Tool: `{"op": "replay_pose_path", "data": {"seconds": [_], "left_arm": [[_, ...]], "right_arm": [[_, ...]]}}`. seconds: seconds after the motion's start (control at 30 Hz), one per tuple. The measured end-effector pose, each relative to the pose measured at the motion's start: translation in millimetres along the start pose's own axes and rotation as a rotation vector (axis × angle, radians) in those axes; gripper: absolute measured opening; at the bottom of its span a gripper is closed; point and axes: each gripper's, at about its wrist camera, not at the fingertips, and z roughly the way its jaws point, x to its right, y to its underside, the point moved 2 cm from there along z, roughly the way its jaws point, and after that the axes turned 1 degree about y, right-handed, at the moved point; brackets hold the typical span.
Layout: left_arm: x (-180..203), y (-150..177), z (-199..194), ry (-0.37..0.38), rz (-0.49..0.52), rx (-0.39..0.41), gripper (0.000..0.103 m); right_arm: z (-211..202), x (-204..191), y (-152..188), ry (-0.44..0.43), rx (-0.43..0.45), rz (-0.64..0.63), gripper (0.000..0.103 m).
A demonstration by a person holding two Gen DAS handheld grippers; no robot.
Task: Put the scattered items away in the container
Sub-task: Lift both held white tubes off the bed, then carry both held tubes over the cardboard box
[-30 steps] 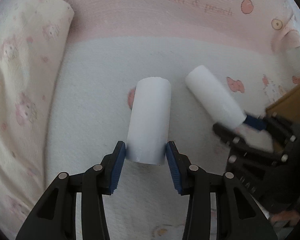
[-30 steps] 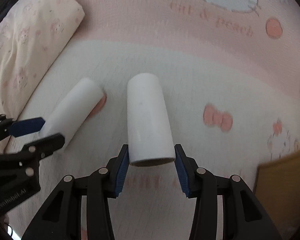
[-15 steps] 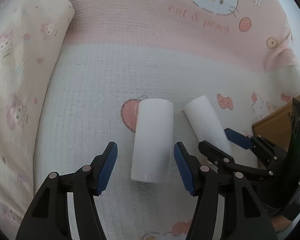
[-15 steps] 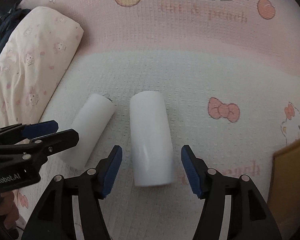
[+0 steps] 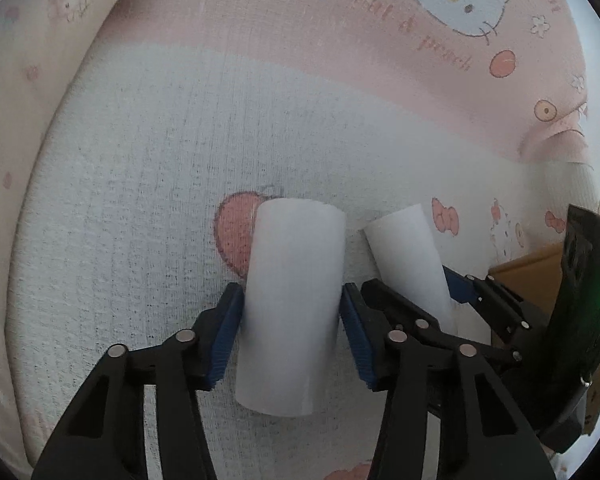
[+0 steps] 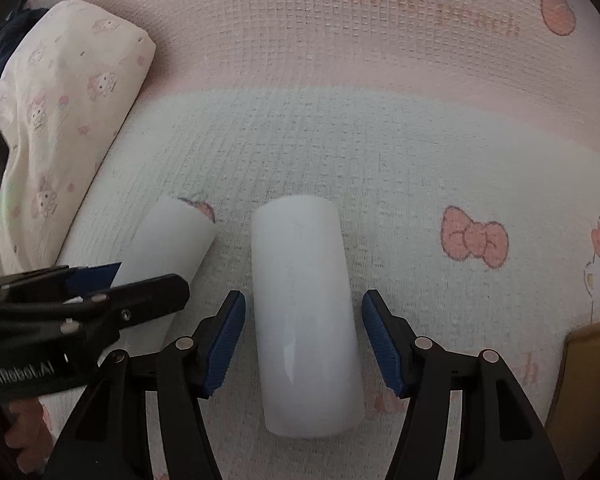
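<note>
Two white rolls lie side by side on a bed blanket [image 5: 172,208] printed with cat faces, bows and peaches; the left roll [image 5: 292,308] covers part of a peach print and sits between the blue pads of the left tongs [image 5: 292,332], which press against both its sides; the right roll [image 6: 304,320] lies between the pads of the right tongs [image 6: 304,340], which stand spread with a gap on each side of it; the two rolls are close, with the inner fingers of both tongs crowded into the narrow space between them; a cream pillow [image 6: 60,120] with small pink figures lies along the left edge of the blanket, well apart from the rolls; a brown cardboard box [image 6: 580,380] shows at the right edge, near the right tongs; on the pink band of the blanket the words "& peach" can be read in the left wrist view, the rest too blurred; white lettering on the body of the left tongs, seen from the right wrist, ends in "Robot.AI"; a green light glows on the black body of the right tongs.
</note>
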Motion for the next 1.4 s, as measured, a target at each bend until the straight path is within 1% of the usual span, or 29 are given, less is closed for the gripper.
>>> {"op": "replay_pose_path", "data": {"seconds": [0.03, 0.1, 0.17, 0.27, 0.4, 0.5, 0.57, 0.63, 0.73, 0.8, 0.93, 1.07, 1.2, 1.27, 1.33, 1.4], "left_arm": [[0, 1, 0, -0.004, 0.001, 0.003, 0.052], [0, 5, -1, -0.009, 0.001, 0.01, 0.052], [1, 8, -2, -0.017, 0.009, 0.015, 0.052], [-1, 12, -4, -0.024, 0.015, 0.009, 0.052], [-2, 19, -11, -0.038, 0.021, 0.011, 0.052], [-2, 24, -17, -0.046, 0.027, 0.018, 0.052], [1, 25, -20, -0.043, 0.035, 0.019, 0.052], [5, 24, -25, -0.024, 0.04, 0.026, 0.052], [16, 20, -33, 0.015, 0.047, 0.044, 0.052], [25, 17, -38, 0.033, 0.061, 0.057, 0.052], [45, 14, -51, 0.045, 0.119, 0.085, 0.052], [65, 13, -63, 0.067, 0.169, 0.115, 0.052], [84, 4, -77, 0.16, 0.157, 0.134, 0.052], [95, -3, -84, 0.193, 0.175, 0.157, 0.052], [107, -7, -87, 0.193, 0.218, 0.178, 0.052], [116, -8, -86, 0.169, 0.246, 0.179, 0.052]], "right_arm": [[1, -1, 0, 0.011, -0.001, -0.007, 0.056], [0, -3, 1, 0.034, 0.004, -0.017, 0.047], [2, -4, 1, 0.052, 0.006, -0.021, 0.043], [0, -2, 2, 0.055, 0.005, -0.015, 0.042], [-3, 4, 5, 0.041, -0.01, 0.02, 0.042], [-9, 13, 11, 0.049, -0.027, 0.052, 0.042], [-15, 22, 16, 0.052, -0.025, 0.086, 0.042], [-23, 30, 20, 0.046, -0.015, 0.129, 0.042], [-37, 41, 25, 0.031, 0.014, 0.182, 0.042], [-47, 47, 27, 0.04, 0.036, 0.201, 0.042], [-74, 56, 29, 0.047, 0.083, 0.241, 0.042], [-115, 62, 27, 0.022, 0.164, 0.248, 0.042], [-151, 64, 20, 0.016, 0.25, 0.243, 0.042], [-163, 62, 17, 0.028, 0.288, 0.227, 0.042], [-168, 63, 15, 0.042, 0.307, 0.21, 0.042], [-163, 65, 14, 0.072, 0.284, 0.213, 0.042]]}}
